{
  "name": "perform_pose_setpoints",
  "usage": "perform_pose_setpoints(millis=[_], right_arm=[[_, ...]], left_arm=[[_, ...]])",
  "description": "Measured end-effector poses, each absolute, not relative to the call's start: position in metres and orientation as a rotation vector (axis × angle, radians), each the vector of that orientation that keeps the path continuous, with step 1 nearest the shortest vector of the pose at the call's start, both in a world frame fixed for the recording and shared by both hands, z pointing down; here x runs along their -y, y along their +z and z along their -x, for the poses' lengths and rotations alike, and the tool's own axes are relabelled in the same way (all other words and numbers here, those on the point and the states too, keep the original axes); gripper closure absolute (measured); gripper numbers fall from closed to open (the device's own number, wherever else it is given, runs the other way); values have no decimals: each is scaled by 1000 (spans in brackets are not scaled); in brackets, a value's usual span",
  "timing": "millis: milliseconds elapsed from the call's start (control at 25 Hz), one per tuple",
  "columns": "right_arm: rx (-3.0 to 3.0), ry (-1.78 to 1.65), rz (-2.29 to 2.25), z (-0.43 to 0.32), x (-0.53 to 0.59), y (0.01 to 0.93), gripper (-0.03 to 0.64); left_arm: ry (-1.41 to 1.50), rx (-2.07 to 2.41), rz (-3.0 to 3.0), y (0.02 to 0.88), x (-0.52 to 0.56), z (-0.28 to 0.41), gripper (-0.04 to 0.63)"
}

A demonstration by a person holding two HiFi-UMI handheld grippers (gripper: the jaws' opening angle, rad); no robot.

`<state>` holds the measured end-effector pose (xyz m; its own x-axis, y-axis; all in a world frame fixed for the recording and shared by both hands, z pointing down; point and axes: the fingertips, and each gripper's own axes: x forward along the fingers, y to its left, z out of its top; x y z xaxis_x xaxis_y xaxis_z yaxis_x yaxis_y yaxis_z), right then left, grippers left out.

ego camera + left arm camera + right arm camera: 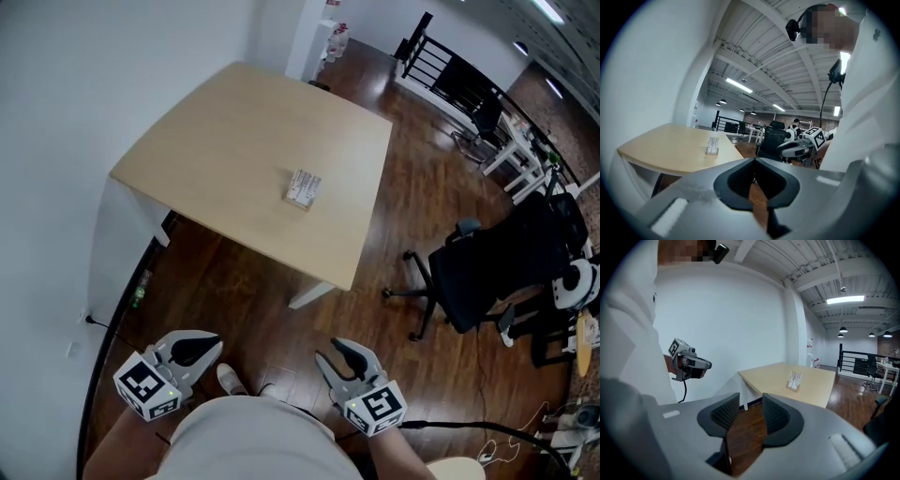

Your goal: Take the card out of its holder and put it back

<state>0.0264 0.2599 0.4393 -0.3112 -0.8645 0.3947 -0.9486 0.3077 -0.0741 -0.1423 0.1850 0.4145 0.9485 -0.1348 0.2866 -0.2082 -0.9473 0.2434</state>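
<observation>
A small holder with a white printed card (303, 187) stands near the middle of a light wooden table (225, 131). It also shows as the card holder (712, 145) in the left gripper view and the card holder (794, 379) in the right gripper view. Both grippers hang low by the person's waist, well short of the table. My left gripper (208, 347) has its jaw tips touching, holding nothing (753, 160). My right gripper (328, 355) shows a gap between its ribbed pads, with only floor in it (751, 401).
A black office chair (487, 267) stands to the right of the table on the dark wood floor. A white wall (56, 141) runs along the left. A black railing (450, 80) and desks lie at the back right. A cable (487, 429) trails on the floor.
</observation>
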Motion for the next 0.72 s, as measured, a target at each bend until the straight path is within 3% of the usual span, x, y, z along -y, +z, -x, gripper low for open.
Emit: perform_pose_setpoints(millis=[400, 720], right_arm=[[2313, 452, -1691, -64, -314, 454, 466], [2324, 484, -1674, -78, -331, 477, 477]], left_arm=[[514, 171, -2831, 409, -243, 93, 591], [577, 242, -2815, 413, -266, 93, 591]])
